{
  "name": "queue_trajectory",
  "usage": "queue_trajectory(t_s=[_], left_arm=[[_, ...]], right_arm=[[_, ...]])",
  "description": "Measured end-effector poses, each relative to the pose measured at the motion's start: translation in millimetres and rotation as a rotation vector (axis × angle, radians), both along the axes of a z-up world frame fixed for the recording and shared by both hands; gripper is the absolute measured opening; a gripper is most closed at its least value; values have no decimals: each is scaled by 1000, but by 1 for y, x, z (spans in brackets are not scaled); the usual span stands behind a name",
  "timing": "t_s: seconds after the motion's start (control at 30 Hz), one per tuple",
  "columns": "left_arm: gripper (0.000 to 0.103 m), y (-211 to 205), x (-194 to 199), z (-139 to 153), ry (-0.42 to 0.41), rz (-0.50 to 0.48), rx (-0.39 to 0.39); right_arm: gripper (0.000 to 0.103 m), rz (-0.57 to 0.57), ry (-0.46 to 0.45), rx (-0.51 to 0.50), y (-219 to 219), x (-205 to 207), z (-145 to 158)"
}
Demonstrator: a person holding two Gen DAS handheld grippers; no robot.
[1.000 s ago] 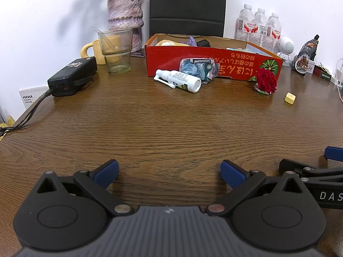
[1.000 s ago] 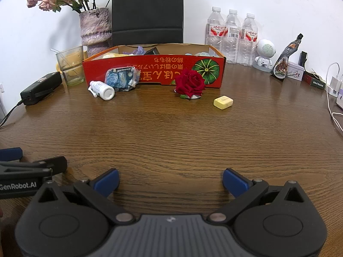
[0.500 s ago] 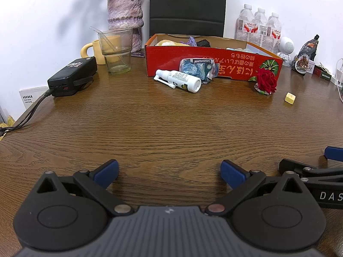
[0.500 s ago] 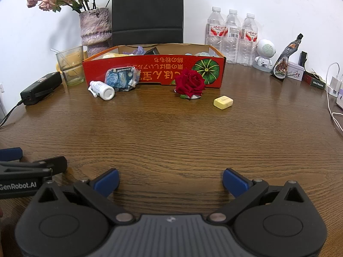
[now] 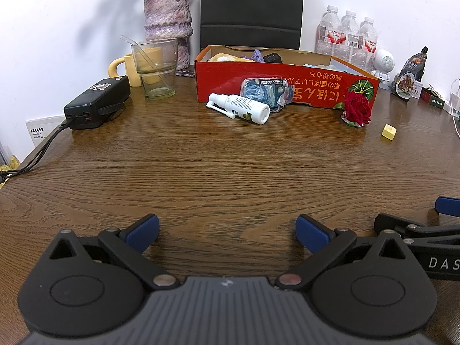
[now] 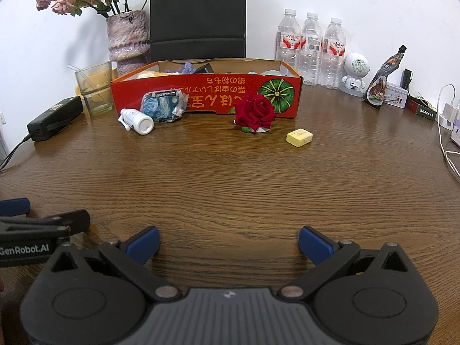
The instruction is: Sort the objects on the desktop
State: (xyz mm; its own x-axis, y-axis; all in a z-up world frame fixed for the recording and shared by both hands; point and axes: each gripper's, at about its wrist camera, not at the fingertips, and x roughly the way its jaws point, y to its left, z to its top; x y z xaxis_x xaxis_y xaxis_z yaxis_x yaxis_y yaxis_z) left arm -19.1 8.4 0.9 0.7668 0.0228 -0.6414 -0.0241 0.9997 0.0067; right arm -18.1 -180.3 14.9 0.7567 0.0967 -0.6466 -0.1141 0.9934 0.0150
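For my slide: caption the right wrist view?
Open right gripper faces rose, yellow block, spray bottle before red box.

Bare table [image 6: 230, 187] ahead (wide open) until the red box [image 6: 207, 95].

Both wrist cameras sit low over the near edge of the wooden table [image 5: 230, 166], facing 12 o'clock toward the back wall. The left view stands to the left: the red box [image 5: 284, 86] lies at 1 o'clock, far off. The right view has the red box [image 6: 207, 95] at 12 o'clock. Both share the box, the rose [image 6: 254, 110] and the water bottles [image 6: 310, 43].
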Motion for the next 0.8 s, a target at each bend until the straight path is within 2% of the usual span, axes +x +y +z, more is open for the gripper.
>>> queue_trajectory(t_s=[0.8], left_arm=[[103, -1, -1, 0, 0, 3, 3]], right_arm=[[103, 0, 0, 0, 0, 0, 0]])
